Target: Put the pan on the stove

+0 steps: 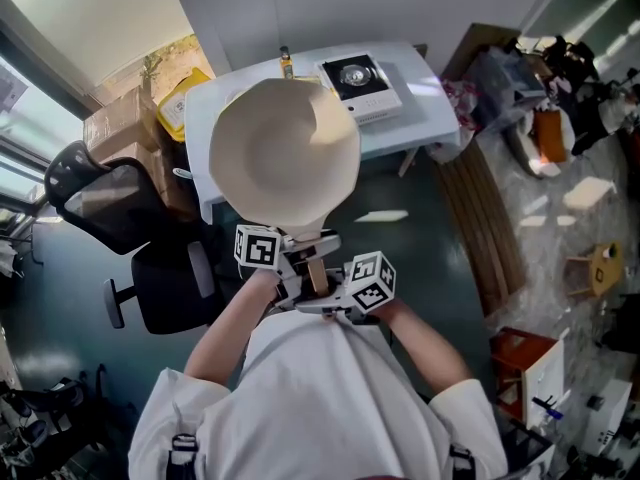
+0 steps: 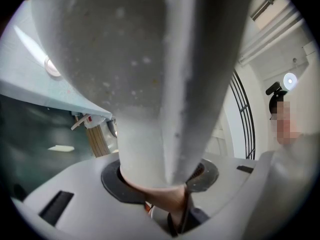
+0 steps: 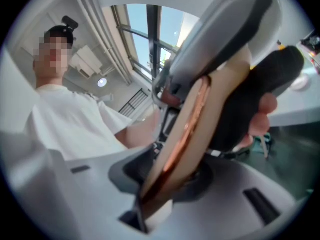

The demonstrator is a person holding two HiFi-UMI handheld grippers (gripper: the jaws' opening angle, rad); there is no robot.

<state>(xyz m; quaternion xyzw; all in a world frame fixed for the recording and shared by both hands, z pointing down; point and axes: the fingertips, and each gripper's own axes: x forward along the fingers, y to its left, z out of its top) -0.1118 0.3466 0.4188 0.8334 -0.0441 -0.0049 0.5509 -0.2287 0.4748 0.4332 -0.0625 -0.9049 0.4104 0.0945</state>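
**Pan in the air, stove ahead and to the right**

Both grippers are clamped on the handle (image 1: 317,271). The left gripper (image 2: 160,181) pinches it at the neck, right under the bowl. The right gripper (image 3: 167,181) pinches the wooden tail end, with the copper-coloured strip between its jaws. Neither is spread.

The pan (image 1: 285,148) is held up close to the person's chest, not resting on anything. Its long axis, handle to bowl, runs straight away from the person toward the table (image 1: 415,118). In the head view the bowl overlaps the table's near left part.

The stove (image 1: 360,86) sits on the table past the pan's far rim and off to the right, with its round plate bare. My read is the move is forward plus a shift right, then down. The right gripper is on the stove's side, but the left carries the load near the bowl.

The tabletop is white and mostly bare, with a small bottle (image 1: 286,63) just left of the stove that needs some clearance. Around it are a dark floor (image 1: 420,230), an office chair (image 1: 120,208) and cardboard boxes (image 1: 120,128) on the left, and clutter on the right.
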